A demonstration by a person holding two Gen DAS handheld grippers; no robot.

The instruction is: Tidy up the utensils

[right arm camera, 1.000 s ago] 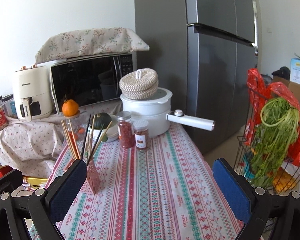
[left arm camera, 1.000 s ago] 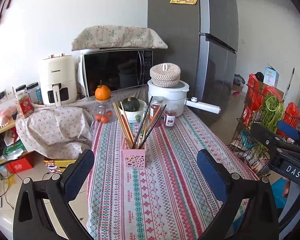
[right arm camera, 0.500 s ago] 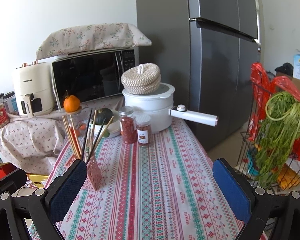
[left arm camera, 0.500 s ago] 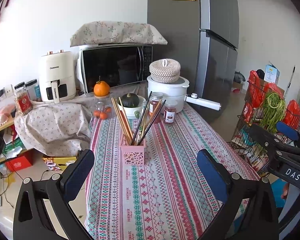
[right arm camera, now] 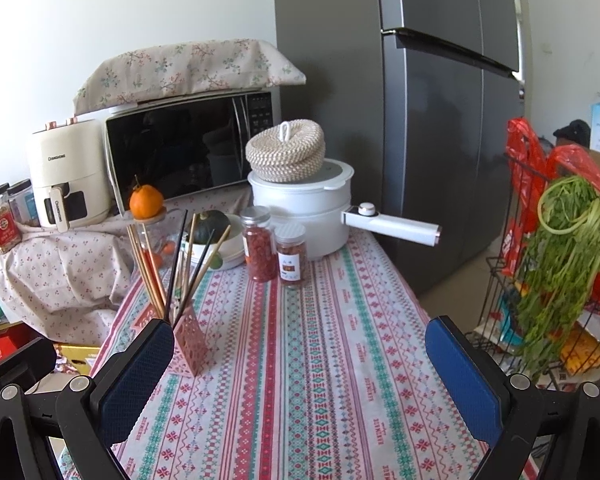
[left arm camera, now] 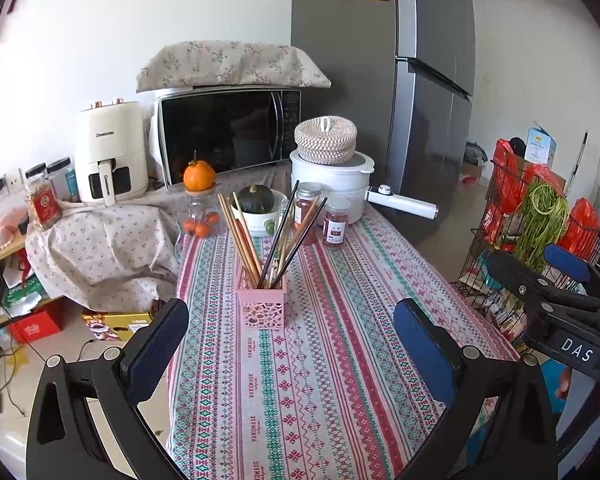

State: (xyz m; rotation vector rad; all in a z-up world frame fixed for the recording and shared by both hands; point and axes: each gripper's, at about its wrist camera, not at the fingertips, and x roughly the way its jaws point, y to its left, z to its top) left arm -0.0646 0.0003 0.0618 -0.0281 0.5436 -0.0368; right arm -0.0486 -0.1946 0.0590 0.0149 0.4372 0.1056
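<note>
The chopsticks (left arm camera: pixel 260 240) are standing bunched and fanning out of a small pink holder (left arm camera: pixel 261 304), which is sitting on the patterned tabletop (left arm camera: pixel 340 360) towards its left edge, well in front of the jars and the pot. Some sticks are pale wood, some reddish, a few black. I am judging them light, stiff and rather slick, thin enough to roll or swivel between flat pads, so the best hold is probably across the upper shaft, above the rim, taking one or a pair at a time. The holder looks like light perforated plastic and could tip if a stick drags on it.

The left gripper (left arm camera: pixel 290 338) is hovering above the near end of the tabletop with its blue pads wide apart and nothing between them, the holder lying just ahead between the pads. The right gripper (right arm camera: pixel 300 354) is likewise gaping wide and empty; from its view the holder (right arm camera: pixel 188 340) is showing just beside its left pad.

Further back, two spice jars (left arm camera: pixel 334 224) are standing before a white pot (left arm camera: pixel 332 184) with woven mats on its lid. A cream air fryer (left arm camera: pixel 110 160) is reading "CHANGHONG" on body and handle. The cloth is carrying "HANDMADE" in repeated bands, and the right gripper's body, seen from the left camera, is marked "DAS".
</note>
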